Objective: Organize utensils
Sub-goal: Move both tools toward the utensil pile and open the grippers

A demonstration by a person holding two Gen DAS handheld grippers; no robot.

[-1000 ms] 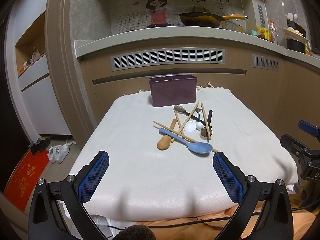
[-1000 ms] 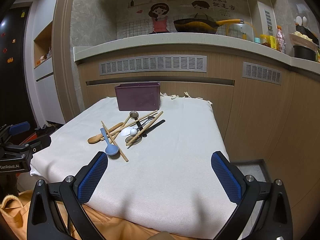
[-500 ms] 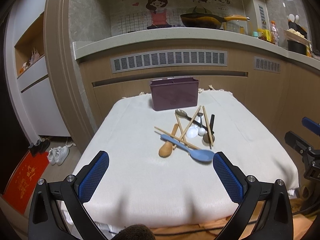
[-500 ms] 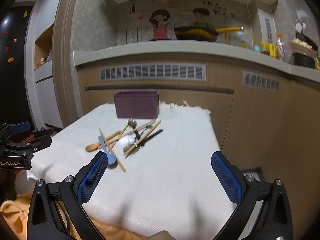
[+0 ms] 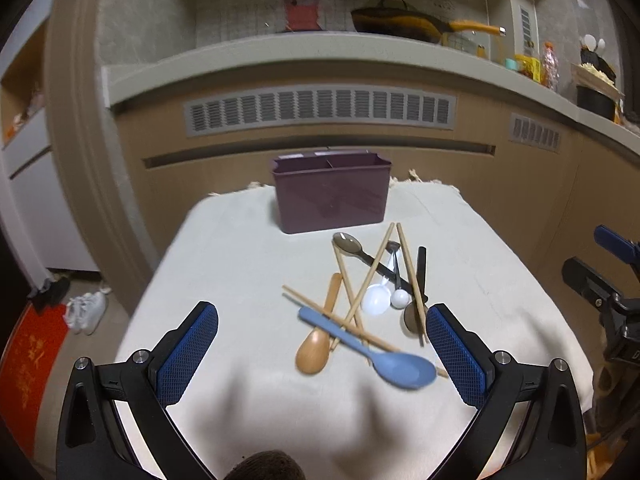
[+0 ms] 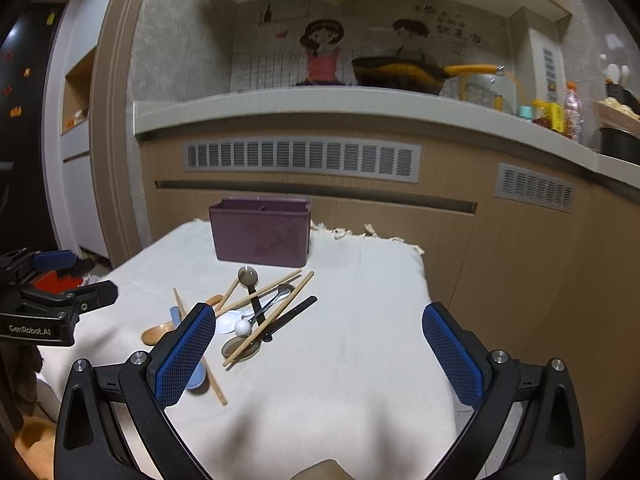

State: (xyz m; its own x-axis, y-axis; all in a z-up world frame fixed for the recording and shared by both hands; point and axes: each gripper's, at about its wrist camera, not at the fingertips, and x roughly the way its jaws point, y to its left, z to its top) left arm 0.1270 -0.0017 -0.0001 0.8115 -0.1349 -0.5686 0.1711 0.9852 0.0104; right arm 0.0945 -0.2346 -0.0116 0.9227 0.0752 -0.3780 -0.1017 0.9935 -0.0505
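Note:
A pile of utensils lies on the white cloth: a blue spoon [image 5: 380, 356], a wooden spoon [image 5: 318, 344], a white spoon [image 5: 376, 300], dark spoons and several wooden chopsticks [image 5: 370, 276]. A purple two-compartment holder [image 5: 331, 198] stands behind the pile, also in the right wrist view [image 6: 262, 232]. My left gripper [image 5: 322, 356] is open and empty, its jaws either side of the pile's near end. My right gripper [image 6: 320, 356] is open and empty, with the pile [image 6: 256, 316] just ahead of its left finger.
The cloth-covered table [image 5: 224, 264] stands against a wooden kitchen counter [image 5: 320, 136] with vents. A pan [image 5: 400, 26] and jars sit on the counter. Shoes [image 5: 86, 312] and a red mat lie on the floor at left. The table's right edge [image 6: 424, 280] drops off.
Both grippers have moved forward over the table toward the pile, which now looks larger and nearer. Both stay open; nothing has been picked up.

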